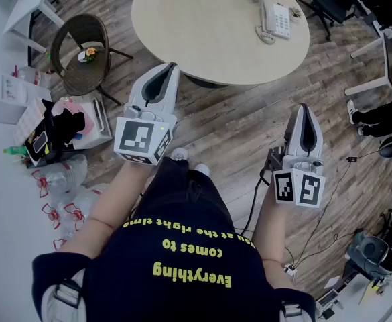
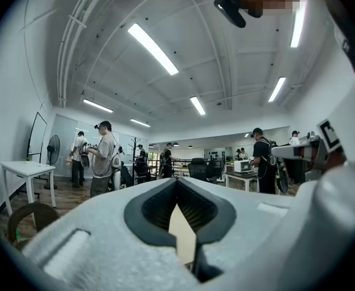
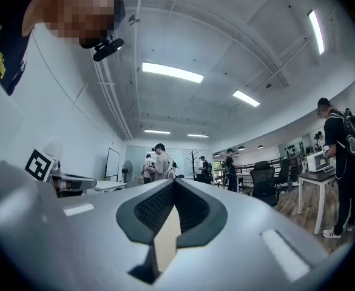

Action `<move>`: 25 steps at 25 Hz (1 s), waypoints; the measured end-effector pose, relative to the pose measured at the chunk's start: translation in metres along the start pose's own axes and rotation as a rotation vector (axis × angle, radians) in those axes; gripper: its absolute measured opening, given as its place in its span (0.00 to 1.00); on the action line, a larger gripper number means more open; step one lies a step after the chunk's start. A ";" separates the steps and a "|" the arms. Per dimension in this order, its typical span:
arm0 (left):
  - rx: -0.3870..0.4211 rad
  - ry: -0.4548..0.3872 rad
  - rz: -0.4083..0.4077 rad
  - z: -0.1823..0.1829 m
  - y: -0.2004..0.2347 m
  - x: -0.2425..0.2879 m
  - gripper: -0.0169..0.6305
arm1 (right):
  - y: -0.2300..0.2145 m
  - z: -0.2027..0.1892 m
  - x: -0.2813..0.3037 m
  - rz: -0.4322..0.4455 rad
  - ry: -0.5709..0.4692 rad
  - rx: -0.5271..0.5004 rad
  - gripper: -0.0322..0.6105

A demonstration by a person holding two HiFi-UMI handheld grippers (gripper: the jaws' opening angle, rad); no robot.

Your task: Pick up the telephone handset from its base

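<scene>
The telephone handset (image 1: 269, 16) lies on its base (image 1: 283, 23) at the counter's (image 1: 202, 32) far right edge, long axis running away from the person, nearer the right hand-held gripper (image 1: 303, 110) than the left hand-held gripper (image 1: 172, 70) (both pressed together, empty).

Bright ceiling strip lights (image 2: 152, 48); fisheye edges dark; images sharp.

Wicker chair (image 1: 75, 79) beside round table (image 1: 202, 25), wooden floor (image 1: 242, 119)
</scene>
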State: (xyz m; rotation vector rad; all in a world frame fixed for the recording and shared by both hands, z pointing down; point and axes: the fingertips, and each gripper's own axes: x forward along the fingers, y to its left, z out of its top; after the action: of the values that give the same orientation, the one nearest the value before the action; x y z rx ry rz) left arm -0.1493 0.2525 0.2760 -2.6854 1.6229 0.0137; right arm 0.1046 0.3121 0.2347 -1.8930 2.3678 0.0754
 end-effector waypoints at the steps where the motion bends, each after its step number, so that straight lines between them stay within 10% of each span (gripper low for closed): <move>1: 0.001 0.000 0.001 0.000 -0.003 -0.002 0.03 | -0.001 0.000 -0.003 0.003 0.000 -0.001 0.07; 25: -0.016 0.036 -0.003 -0.007 -0.050 -0.005 0.16 | -0.025 -0.003 -0.020 0.060 0.025 0.080 0.16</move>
State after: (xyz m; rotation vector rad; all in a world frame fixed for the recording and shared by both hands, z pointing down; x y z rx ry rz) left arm -0.1077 0.2799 0.2834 -2.7153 1.6355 -0.0217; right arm 0.1326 0.3253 0.2409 -1.7986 2.4052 -0.0369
